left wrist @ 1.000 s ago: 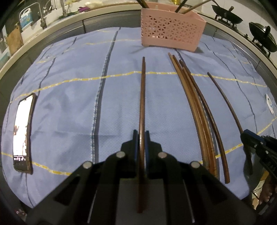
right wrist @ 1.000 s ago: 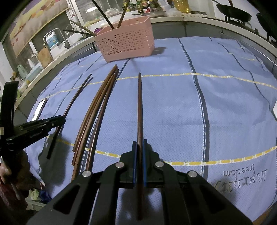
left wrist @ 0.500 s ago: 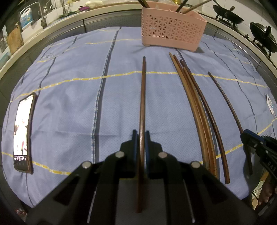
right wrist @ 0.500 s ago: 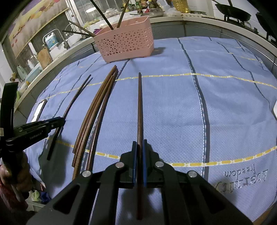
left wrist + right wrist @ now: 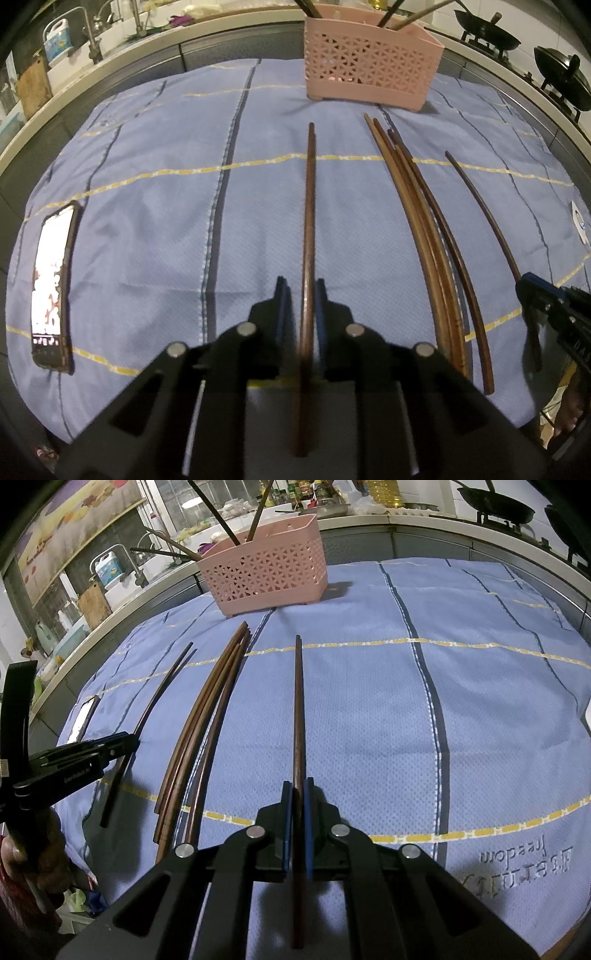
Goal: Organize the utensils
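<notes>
Our left gripper (image 5: 300, 295) has just been opening; its chopstick (image 5: 309, 206) lies loose between the pads. Our right gripper (image 5: 298, 797) pinches another chopstick (image 5: 298, 709). More chopsticks (image 5: 417, 206) lie centre-right, the pink basket (image 5: 369, 70) at top.

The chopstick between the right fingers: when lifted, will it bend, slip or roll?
The chopstick looks like solid wood and lies straight, so probably stiff and light. Most of its length juts beyond the right gripper, so it may pivot. The textured cloth should limit rolling.
</notes>
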`<state>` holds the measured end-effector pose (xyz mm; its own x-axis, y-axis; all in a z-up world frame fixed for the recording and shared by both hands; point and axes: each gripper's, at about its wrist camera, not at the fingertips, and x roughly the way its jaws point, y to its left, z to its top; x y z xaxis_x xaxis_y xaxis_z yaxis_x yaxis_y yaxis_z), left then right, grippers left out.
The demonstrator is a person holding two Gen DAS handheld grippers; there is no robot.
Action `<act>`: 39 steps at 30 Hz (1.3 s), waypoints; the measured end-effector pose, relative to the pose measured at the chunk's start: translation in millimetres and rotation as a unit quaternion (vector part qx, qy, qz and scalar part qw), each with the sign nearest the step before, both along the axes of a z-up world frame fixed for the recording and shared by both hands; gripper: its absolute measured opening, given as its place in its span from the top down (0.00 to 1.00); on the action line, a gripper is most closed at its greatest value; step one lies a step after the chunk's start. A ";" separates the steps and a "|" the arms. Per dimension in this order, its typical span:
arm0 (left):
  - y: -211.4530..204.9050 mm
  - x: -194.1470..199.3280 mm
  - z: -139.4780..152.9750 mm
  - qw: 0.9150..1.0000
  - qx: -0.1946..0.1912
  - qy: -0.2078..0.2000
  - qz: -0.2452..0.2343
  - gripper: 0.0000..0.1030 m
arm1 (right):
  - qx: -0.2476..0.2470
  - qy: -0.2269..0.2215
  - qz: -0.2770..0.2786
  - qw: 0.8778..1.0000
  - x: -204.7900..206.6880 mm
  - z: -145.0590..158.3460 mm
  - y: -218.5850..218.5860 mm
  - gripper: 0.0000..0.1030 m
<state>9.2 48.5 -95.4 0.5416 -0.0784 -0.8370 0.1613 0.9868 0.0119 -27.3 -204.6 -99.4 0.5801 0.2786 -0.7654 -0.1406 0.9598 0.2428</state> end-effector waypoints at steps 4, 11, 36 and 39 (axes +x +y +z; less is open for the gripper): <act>1.3 2.3 0.4 1.000 0.001 0.001 -0.002 0.82 | -0.001 0.002 0.002 1.000 3.6 0.7 1.1 0.94; 4.5 18.4 2.1 1.000 0.001 0.008 -0.011 0.78 | -0.004 0.016 0.016 1.000 23.6 2.6 3.4 0.93; -15.7 115.5 10.7 0.999 -0.003 0.038 -0.036 0.77 | -0.020 0.093 0.079 0.992 170.1 16.0 29.8 0.93; -21.1 119.6 10.0 0.999 0.006 0.027 -0.040 0.81 | -0.013 0.088 0.082 0.993 184.4 15.4 30.3 0.93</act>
<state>128.8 27.3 -85.4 0.4884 -0.1098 -0.8657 0.2400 0.9707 0.0123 157.1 -174.3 -84.0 0.3851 0.3378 -0.8588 -0.2533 0.9335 0.2536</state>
